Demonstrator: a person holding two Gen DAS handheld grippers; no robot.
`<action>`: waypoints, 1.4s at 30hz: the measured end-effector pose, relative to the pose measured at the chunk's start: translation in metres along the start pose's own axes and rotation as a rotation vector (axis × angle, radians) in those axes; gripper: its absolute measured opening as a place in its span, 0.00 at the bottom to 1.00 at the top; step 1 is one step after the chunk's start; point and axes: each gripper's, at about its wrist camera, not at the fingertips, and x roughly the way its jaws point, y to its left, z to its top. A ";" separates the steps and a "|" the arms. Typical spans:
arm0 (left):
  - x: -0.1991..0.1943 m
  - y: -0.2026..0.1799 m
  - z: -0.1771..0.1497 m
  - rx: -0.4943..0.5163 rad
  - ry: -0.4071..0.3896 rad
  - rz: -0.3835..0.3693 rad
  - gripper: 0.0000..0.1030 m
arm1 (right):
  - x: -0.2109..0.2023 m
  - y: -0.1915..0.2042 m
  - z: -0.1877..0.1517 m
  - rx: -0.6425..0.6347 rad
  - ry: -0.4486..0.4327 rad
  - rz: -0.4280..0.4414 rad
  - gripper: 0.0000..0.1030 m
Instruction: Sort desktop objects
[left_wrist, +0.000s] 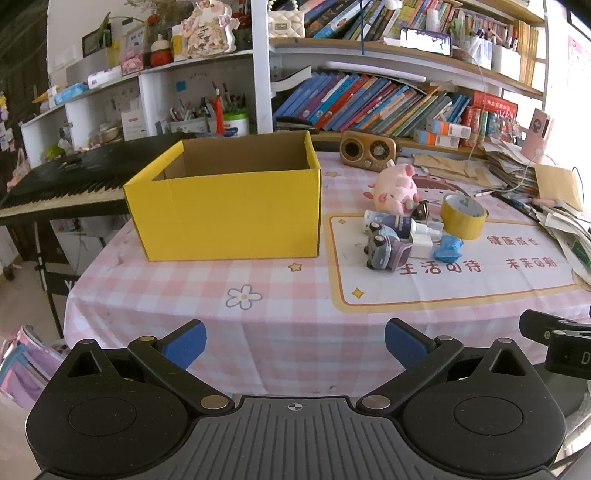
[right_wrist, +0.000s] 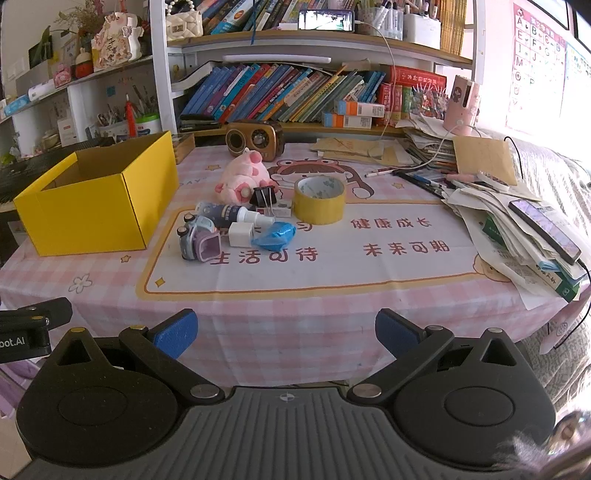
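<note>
Both grippers, left & right, are held wide apart w/ nothing gripped, near the table edge; yellow box is set left of the clutter.

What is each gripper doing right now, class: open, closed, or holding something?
Left gripper: jaws open, holding nothing.
Right gripper: jaws open, holding nothing.

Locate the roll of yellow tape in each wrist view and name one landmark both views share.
Left wrist: roll of yellow tape right of centre, beyond the blue wrapper.
Right wrist: the tape near centre, right of the black binder clip.
Shared landmark: pink plush pig, just behind the clutter.
</note>
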 end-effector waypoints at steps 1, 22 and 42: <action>0.000 0.000 0.000 0.000 0.000 0.000 1.00 | 0.000 0.000 0.000 0.000 0.000 0.000 1.00; 0.001 0.004 0.001 -0.009 0.003 0.006 1.00 | 0.005 0.007 0.002 -0.008 0.001 0.005 1.00; -0.002 0.006 -0.001 -0.006 -0.010 0.008 1.00 | 0.003 0.012 0.001 -0.023 -0.005 0.018 1.00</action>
